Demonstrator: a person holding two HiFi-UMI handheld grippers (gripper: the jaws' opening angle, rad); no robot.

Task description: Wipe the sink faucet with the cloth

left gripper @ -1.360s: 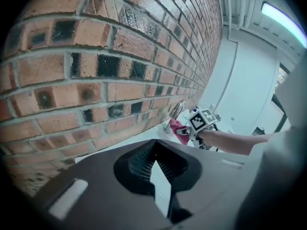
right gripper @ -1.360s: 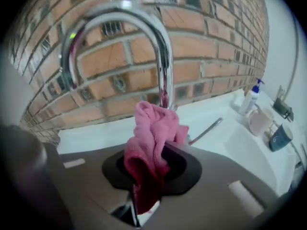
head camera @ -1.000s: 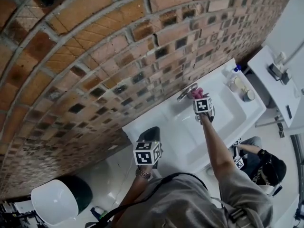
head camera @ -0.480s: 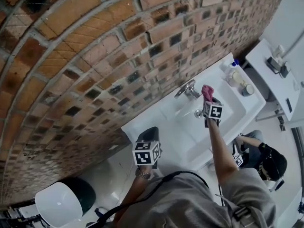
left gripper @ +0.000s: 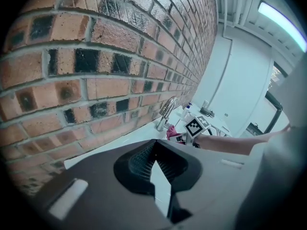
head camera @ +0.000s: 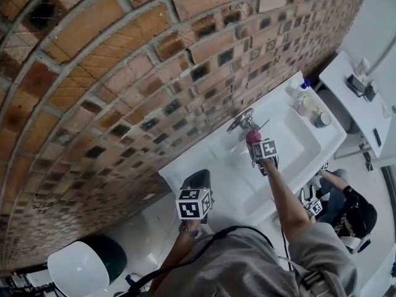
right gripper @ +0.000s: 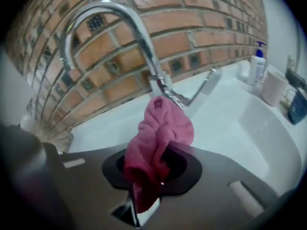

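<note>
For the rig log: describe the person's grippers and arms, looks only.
Both the left gripper and right gripper are dark grey moulded shells with a black recess around the jaws. Each carries a white cube with black square markers: left cube, right cube. The person wears a grey short-sleeved shirt and a wristband on the left wrist.

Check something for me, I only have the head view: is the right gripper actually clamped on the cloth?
Observer: Yes. The right gripper view shows the right gripper shut on the pink cloth, which bunches up out of the jaws.
Operator: Where on the faucet?
Observer: The cloth's top sits at the foot of the faucet, beside the lever. I can't confirm firm contact.
Operator: Left gripper?
Observer: The left gripper is closed with nothing between its jaws.
</note>
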